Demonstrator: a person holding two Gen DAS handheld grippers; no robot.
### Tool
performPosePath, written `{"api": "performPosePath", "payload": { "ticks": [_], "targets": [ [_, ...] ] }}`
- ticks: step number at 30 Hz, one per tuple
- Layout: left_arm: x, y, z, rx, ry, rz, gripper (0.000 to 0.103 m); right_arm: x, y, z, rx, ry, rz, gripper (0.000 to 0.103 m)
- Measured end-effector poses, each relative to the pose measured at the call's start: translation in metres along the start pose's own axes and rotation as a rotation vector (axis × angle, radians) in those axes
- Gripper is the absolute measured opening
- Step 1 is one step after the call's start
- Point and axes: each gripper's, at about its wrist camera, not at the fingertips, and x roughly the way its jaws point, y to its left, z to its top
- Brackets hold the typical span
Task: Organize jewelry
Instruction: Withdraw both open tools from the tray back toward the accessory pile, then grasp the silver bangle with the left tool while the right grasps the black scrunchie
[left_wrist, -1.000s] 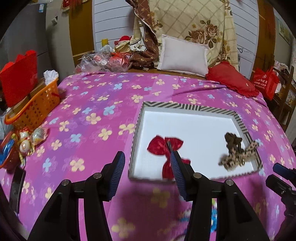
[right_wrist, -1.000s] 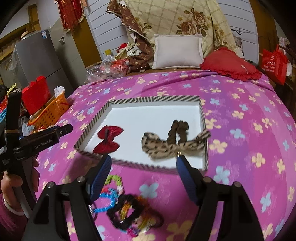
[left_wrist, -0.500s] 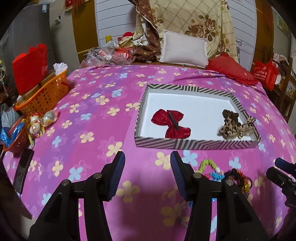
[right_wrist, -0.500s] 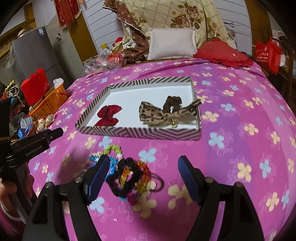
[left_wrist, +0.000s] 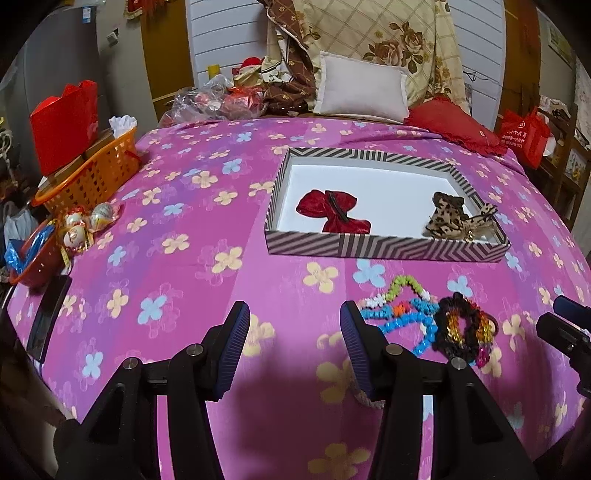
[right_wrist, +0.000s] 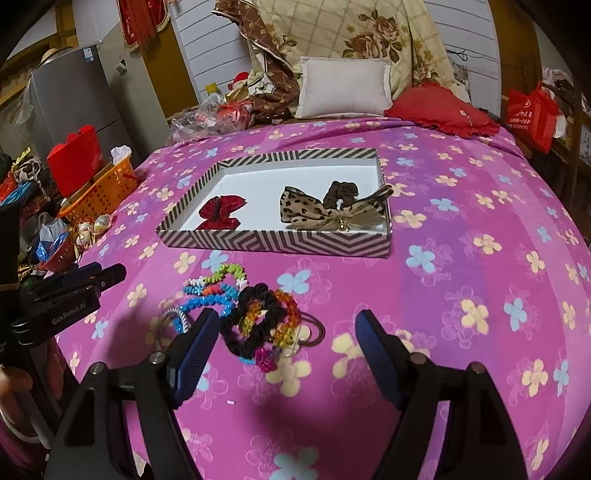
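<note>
Zigzag tray: black-and-white striped cardboard tray (right_wrist: 280, 242) with a white floor, lying flat on the bed, at 12 o'clock from both grippers.
Inside the tray: a red velvet bow (right_wrist: 221, 213) toward the 9 o'clock side; a leopard-print bow (right_wrist: 314, 211) with a small gold bell toward 3 o'clock, one ribbon end resting on the tray's rim; a dark brown scrunchie (right_wrist: 343, 190) just behind the leopard bow, touching it.
Loose pile: outside the tray at its 6 o'clock, on the cover, lie a beaded bracelet (right_wrist: 214, 286) in green, white, orange and blue, and touching it a black scrunchie (right_wrist: 255, 317) with orange and yellow sequins; a thin dark hair tie (right_wrist: 314, 330) loops out of the pile toward 3 o'clock.
Right gripper (right_wrist: 286, 349): fingers spread wide, holding nothing, hovering with the pile just ahead of the gap.
Left gripper (left_wrist: 293, 345): fingers apart, empty, above bare cover; the pile lies at its 2 o'clock.
Bed cover (right_wrist: 461, 258): magenta cloth printed with yellow and blue flowers.
Head of bed, 12 o'clock: a pale pillow (right_wrist: 343, 88), a red frilled cushion (right_wrist: 443, 110), a floral quilt (right_wrist: 351, 33) against white slatted panelling.
Room, 9 o'clock: an orange plastic basket (left_wrist: 92, 173), a red paper bag (left_wrist: 64, 127), a grey fridge (right_wrist: 70, 107).
Room, 3 o'clock: a red shopping bag (right_wrist: 530, 114).
</note>
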Motion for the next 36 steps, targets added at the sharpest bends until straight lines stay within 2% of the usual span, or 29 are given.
{"api": "performPosePath", "payload": {
  "ticks": [10, 25, 34, 36],
  "targets": [
    [-0.001, -0.003, -0.011, 0.012, 0.011, 0.004, 0.025, 0.000, -0.001, -0.010, -0.003, 0.019, 0.000, 0.079],
    [0.015, 0.009, -0.022, -0.019, 0.077, -0.017, 0.025, 0.013, 0.006, -0.017, -0.058, 0.043, 0.008, 0.079],
    [0.019, -0.002, -0.034, 0.027, 0.131, -0.136, 0.025, 0.016, 0.005, -0.016, -0.055, 0.045, 0.013, 0.079],
    [0.021, -0.008, -0.037, 0.048, 0.140, -0.138, 0.025, 0.016, 0.007, -0.015, -0.067, 0.037, 0.014, 0.078]
  ]
}}
